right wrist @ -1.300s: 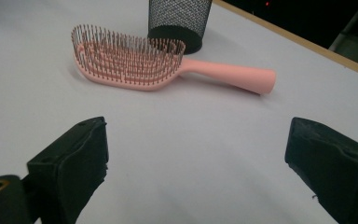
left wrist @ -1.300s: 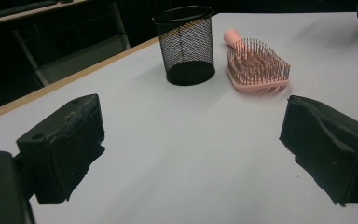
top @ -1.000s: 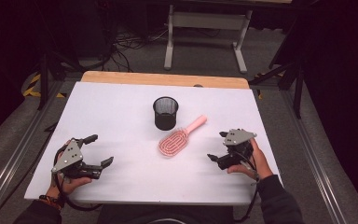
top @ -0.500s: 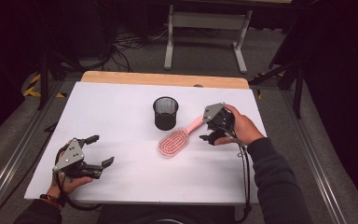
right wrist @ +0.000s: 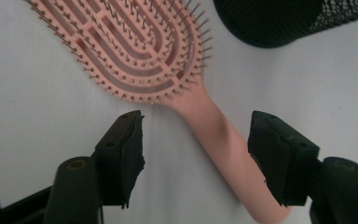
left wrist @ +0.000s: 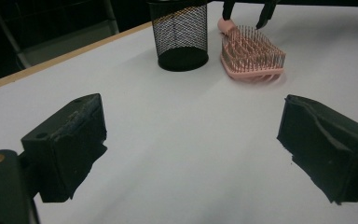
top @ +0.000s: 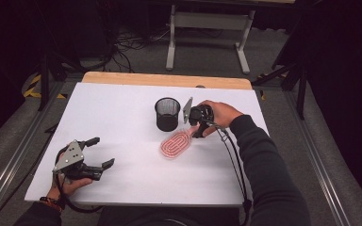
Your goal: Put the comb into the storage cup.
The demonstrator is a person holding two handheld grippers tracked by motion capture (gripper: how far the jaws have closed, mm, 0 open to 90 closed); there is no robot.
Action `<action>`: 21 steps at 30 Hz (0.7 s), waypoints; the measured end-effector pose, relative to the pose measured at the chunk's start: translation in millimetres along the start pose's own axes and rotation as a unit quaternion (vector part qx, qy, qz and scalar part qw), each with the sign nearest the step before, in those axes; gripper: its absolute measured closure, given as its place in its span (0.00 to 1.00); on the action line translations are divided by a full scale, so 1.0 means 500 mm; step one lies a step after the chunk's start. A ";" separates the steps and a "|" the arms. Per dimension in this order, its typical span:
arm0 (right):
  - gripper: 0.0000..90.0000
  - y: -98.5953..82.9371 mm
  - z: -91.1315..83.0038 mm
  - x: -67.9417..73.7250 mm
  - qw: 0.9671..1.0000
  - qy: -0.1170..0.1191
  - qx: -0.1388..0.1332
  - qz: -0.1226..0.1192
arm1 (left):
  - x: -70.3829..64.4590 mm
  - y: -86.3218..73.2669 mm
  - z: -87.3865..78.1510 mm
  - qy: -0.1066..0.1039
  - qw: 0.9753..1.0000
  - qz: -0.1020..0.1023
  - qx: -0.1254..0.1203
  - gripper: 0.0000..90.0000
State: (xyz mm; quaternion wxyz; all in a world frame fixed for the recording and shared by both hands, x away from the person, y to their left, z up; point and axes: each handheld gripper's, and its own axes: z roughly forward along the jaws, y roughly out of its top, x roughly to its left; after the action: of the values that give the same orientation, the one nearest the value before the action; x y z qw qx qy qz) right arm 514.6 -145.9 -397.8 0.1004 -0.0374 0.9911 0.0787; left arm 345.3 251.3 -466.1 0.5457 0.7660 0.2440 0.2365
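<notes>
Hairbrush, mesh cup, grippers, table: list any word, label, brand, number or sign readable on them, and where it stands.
No readable text in any view.
Pink hairbrush: plain handle and bristle bed, no brand mark.
Black mesh cup: bare mesh, no label.
Left gripper and right gripper: black jaws open, unmarked.
White table: no print or sign.

Matt pink plastic hairbrush point(right wrist: 135, 51), black wire-mesh metal cup point(top: 167, 113), smooth white table point(top: 122, 108) with wooden edge.

Pink hairbrush point(top: 175, 145), black mesh cup point(top: 167, 114), white table point(top: 122, 108).
</notes>
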 end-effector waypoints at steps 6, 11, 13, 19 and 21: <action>0.51 0.023 0.021 -0.010 0.999 0.021 0.012 -0.034 | 0.000 -0.002 -0.006 -0.002 1.000 -0.002 0.001 0.10; 0.52 0.029 0.027 -0.015 0.998 0.035 0.031 -0.051 | -0.001 -0.004 -0.011 -0.002 1.000 -0.004 -0.001 0.10; 0.52 0.029 0.028 -0.016 0.998 0.034 0.028 -0.051 | -0.001 -0.004 -0.011 -0.002 1.000 -0.005 -0.002 0.10; 0.52 0.027 0.025 -0.016 0.998 0.034 0.030 -0.047 | -0.003 -0.003 -0.009 -0.006 1.000 -0.002 0.004 0.11; 0.55 0.007 -0.001 -0.027 0.999 0.031 -0.014 -0.014 | -0.003 -0.003 -0.009 -0.006 1.000 -0.001 0.006 0.11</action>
State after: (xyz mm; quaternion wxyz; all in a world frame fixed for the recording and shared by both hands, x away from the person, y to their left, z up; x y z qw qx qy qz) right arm 527.3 -141.8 -393.8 0.0704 -0.0545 0.9920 0.0897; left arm 341.0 253.9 -466.5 0.5431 0.7702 0.2429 0.2299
